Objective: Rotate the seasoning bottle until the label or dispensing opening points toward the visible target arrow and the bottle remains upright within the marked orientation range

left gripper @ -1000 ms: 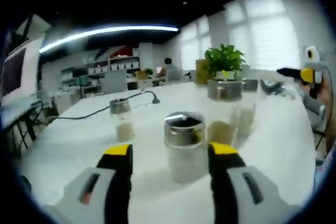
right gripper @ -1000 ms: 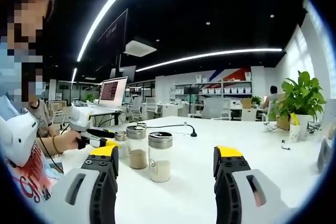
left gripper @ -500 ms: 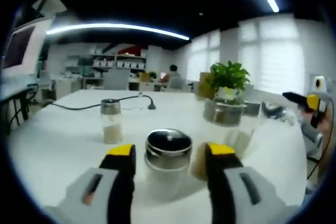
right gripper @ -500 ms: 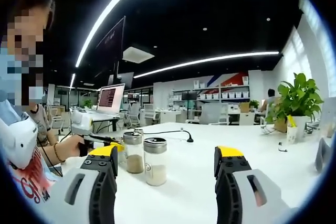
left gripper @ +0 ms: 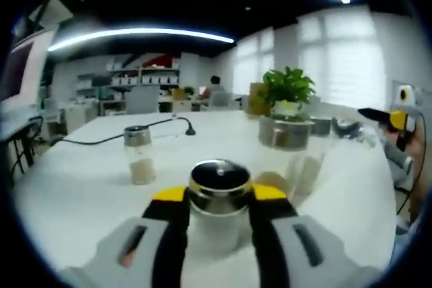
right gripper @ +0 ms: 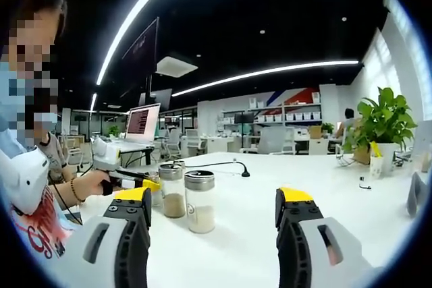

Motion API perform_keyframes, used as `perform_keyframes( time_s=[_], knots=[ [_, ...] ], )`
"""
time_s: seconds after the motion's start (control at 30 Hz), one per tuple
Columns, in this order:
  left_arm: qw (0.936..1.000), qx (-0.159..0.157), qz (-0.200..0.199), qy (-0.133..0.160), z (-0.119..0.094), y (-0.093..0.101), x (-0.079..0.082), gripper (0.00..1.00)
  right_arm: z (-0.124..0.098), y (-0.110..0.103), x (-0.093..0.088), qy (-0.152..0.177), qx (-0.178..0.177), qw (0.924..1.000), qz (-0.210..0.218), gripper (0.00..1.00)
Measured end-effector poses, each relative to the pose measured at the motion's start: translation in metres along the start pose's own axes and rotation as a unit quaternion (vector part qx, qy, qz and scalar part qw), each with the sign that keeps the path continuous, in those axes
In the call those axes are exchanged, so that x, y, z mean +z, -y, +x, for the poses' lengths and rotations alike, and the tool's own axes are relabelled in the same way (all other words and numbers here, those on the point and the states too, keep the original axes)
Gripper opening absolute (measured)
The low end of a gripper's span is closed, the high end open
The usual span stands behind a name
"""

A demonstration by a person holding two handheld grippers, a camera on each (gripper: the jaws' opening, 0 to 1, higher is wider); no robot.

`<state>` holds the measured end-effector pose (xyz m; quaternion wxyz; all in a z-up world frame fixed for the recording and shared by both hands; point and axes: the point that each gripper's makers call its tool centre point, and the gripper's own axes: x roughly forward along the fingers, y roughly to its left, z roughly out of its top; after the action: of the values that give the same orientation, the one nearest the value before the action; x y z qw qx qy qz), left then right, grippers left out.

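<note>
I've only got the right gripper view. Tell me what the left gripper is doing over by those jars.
Observer: In the left gripper view, the left gripper has its jaws closed against both sides of a seasoning bottle with a metal lid.
Operator: Report whether it stands straight.
Observer: It looks upright on the white table, with its lid level.
Operator: Give me what's around it.
Observer: In that view a second bottle stands apart to its left, and a third bottle stands behind it to the right.
</note>
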<state>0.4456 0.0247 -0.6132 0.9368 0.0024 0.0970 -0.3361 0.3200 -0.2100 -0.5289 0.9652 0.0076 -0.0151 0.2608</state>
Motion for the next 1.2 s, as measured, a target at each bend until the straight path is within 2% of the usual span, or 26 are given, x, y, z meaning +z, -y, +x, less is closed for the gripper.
perform_keyframes(
  time_s=[0.07, 0.17, 0.3, 0.37, 0.47, 0.57, 0.67, 0.73, 0.77, 0.8, 0.9, 1.03, 1.13, 1.2],
  knots=[
    [1.0000, -0.004, 0.006, -0.002, -0.001, -0.002, -0.001, 0.36, 0.000, 0.001, 0.000, 0.000, 0.000, 1.0000, 0.001, 0.77],
    [0.9994, -0.031, 0.011, -0.015, -0.002, -0.002, -0.001, 0.36, -0.001, 0.001, 0.000, 0.002, 0.000, 1.0000, 0.001, 0.77],
    [0.9955, -0.089, 0.023, -0.022, -0.001, -0.001, -0.002, 0.36, -0.001, 0.004, -0.001, -0.002, -0.004, 1.0000, 0.000, 0.77],
    [0.9944, -0.102, 0.019, -0.020, 0.000, -0.005, -0.001, 0.36, -0.001, 0.004, -0.002, -0.003, -0.003, 1.0000, 0.002, 0.77],
    [0.9891, -0.142, 0.032, -0.022, 0.002, -0.004, -0.002, 0.36, -0.001, 0.004, -0.003, -0.003, -0.002, 1.0000, 0.005, 0.77],
    [0.9800, -0.190, 0.052, -0.026, 0.002, 0.001, -0.003, 0.36, -0.001, 0.004, -0.002, -0.002, -0.001, 1.0000, 0.005, 0.77],
    [0.9670, -0.243, 0.073, -0.024, 0.001, 0.004, -0.004, 0.36, 0.000, 0.004, -0.004, -0.005, -0.002, 1.0000, 0.004, 0.77],
    [0.9605, -0.266, 0.077, -0.033, 0.000, 0.002, -0.005, 0.36, 0.000, 0.004, -0.005, -0.008, -0.002, 1.0000, 0.004, 0.77],
    [0.9592, -0.266, 0.085, -0.044, -0.001, 0.000, -0.006, 0.36, 0.000, 0.004, -0.005, -0.010, -0.002, 0.9999, 0.003, 0.77],
    [0.9599, -0.262, 0.089, -0.043, 0.002, -0.001, -0.004, 0.36, 0.000, 0.004, -0.005, -0.012, -0.002, 0.9999, 0.000, 0.77],
    [0.9504, -0.290, 0.097, -0.054, 0.002, 0.002, -0.006, 0.36, -0.001, 0.005, -0.004, -0.012, -0.007, 0.9999, -0.006, 0.77],
    [0.9317, -0.344, 0.103, -0.052, 0.000, 0.006, -0.007, 0.36, -0.001, 0.005, -0.004, -0.011, -0.005, 0.9999, -0.009, 0.77],
    [0.9200, -0.373, 0.112, -0.049, 0.000, 0.007, -0.008, 0.36, -0.002, 0.009, -0.002, -0.014, -0.014, 0.9998, -0.003, 0.78],
    [0.9070, -0.400, 0.123, -0.046, -0.002, 0.009, -0.008, 0.36, -0.003, 0.012, 0.001, -0.015, -0.023, 0.9996, 0.002, 0.79]
  ],
)
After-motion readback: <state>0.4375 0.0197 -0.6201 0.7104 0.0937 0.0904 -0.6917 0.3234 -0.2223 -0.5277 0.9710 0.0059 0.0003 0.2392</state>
